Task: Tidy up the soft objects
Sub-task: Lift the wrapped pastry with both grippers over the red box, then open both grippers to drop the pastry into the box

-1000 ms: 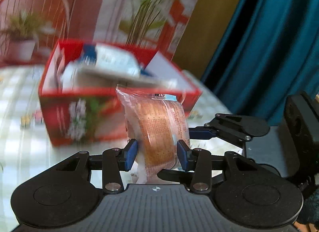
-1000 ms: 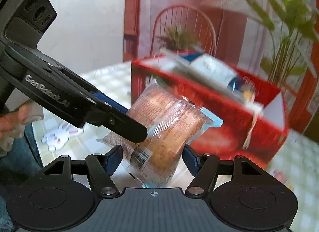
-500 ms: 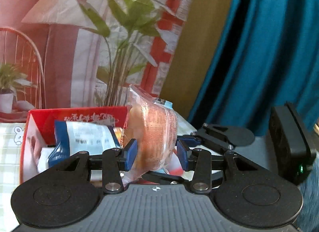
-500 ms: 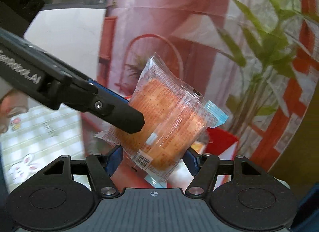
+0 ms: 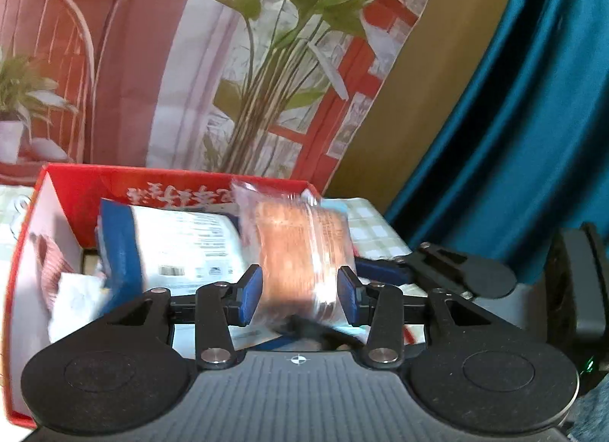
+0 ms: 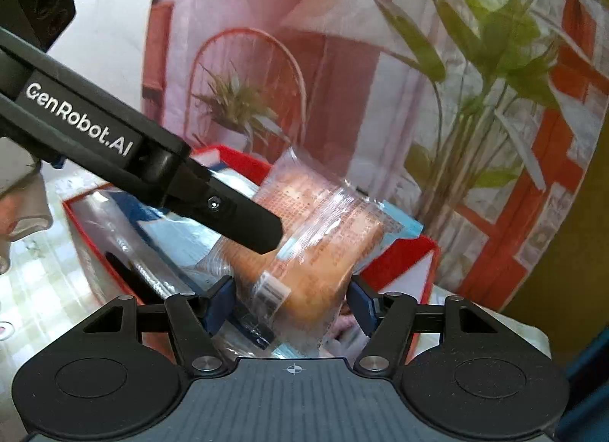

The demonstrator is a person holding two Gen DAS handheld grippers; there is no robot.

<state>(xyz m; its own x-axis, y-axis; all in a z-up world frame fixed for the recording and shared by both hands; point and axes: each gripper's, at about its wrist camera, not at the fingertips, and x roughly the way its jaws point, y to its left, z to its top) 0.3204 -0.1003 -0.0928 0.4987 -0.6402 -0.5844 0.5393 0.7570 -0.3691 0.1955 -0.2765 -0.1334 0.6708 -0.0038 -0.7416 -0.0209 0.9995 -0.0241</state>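
A clear-wrapped orange bread packet [image 5: 302,252] is pinched between the blue pads of my left gripper [image 5: 300,293], standing on edge over the open red box [image 5: 182,183]. My right gripper [image 6: 293,301] also closes on the same bread packet [image 6: 323,236] from the other side; the left gripper's black finger [image 6: 228,213] crosses in front of it. Inside the box lies a blue and white packet [image 5: 167,248] and other wrapped items.
The red box [image 6: 399,255] stands on a checked tablecloth [image 5: 377,232]. Behind it hangs a printed backdrop with a plant and chair [image 5: 266,61]. A teal curtain [image 5: 533,137] is at the right. A hand [image 6: 15,206] shows at the left edge.
Both grippers carried the bread packet up from in front of the box and now hold it lower, over the box's open top. Both stayed shut on it.
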